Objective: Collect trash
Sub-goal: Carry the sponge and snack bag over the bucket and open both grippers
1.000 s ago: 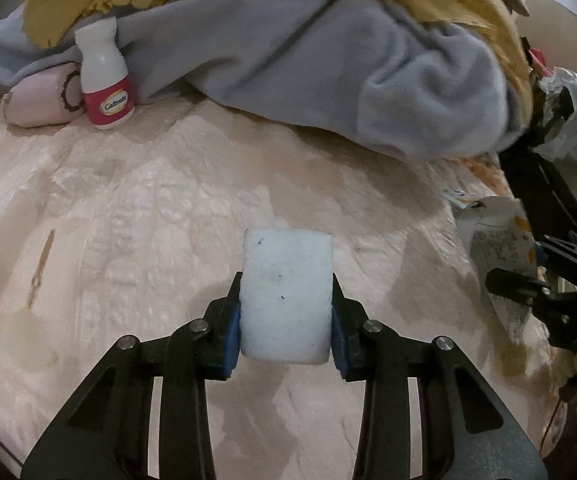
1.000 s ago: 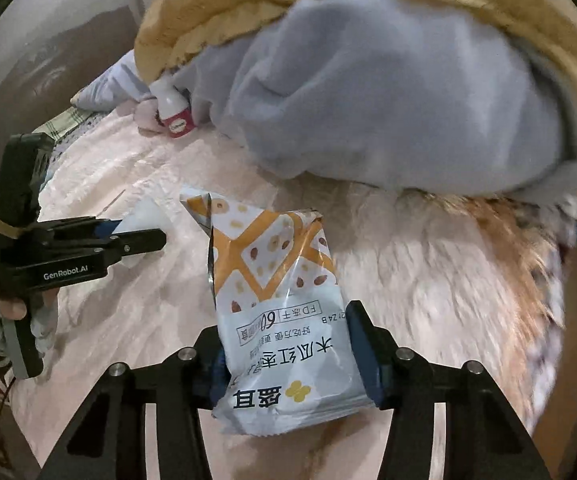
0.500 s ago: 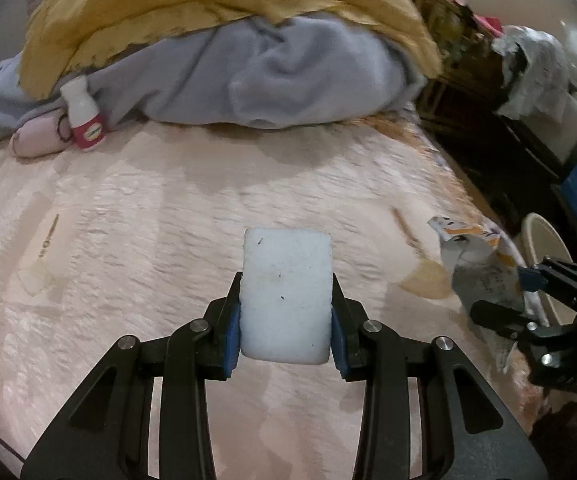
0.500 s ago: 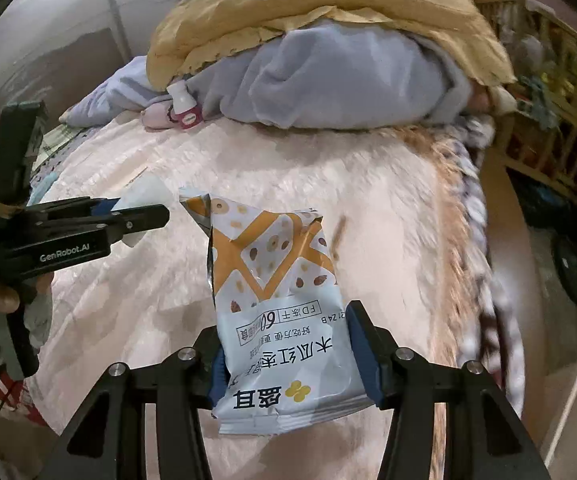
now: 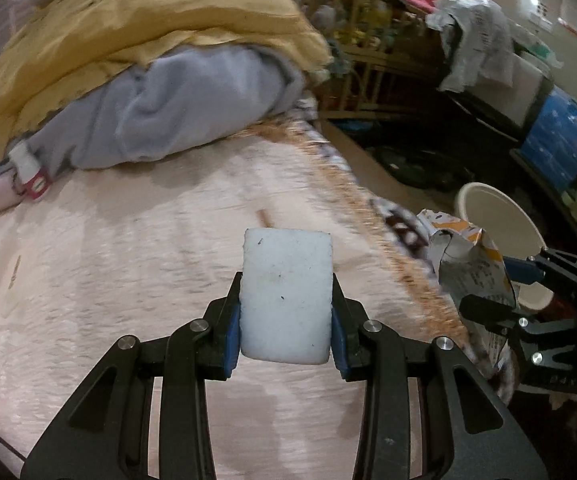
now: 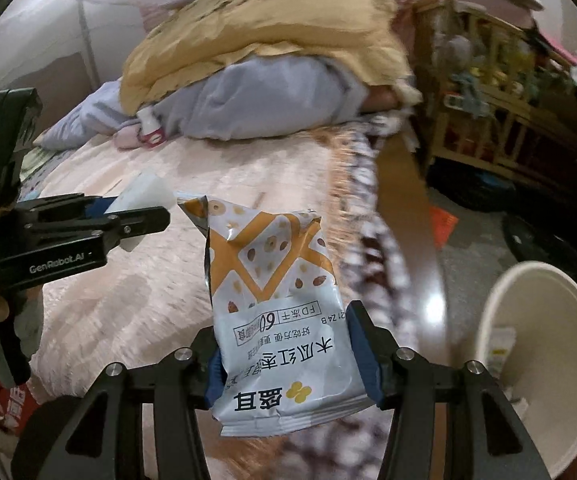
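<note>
The bed (image 5: 100, 300) with its pink cover fills the lower left of both views. A yellow blanket (image 5: 128, 32) lies heaped over a grey blanket (image 5: 192, 108) across the top of both frames, and a small white bottle (image 5: 28, 168) with a red label sits at the heap's foot, far left in the left wrist view. A wooden crib (image 6: 496, 92) stands blurred in the upper right of the right wrist view. A cream bin (image 6: 548, 360) stands at the lower right edge of that view, with some paper scraps inside.

The snack bag (image 6: 280, 316), white with orange pattern and printed text, sits in the lower middle of the right wrist view. The right gripper (image 6: 290, 356) is clenched on its lower half, one blue pad on each side edge, and the torn top sticks up past the fingertips. In the left wrist view the same bag shows crumpled at the right edge, beside the bin.

The white foam block (image 5: 286, 296) stands upright at the centre of the left wrist view. The left gripper (image 5: 286, 320) grips its lower half between both pads, with the upper half clear of them.
</note>
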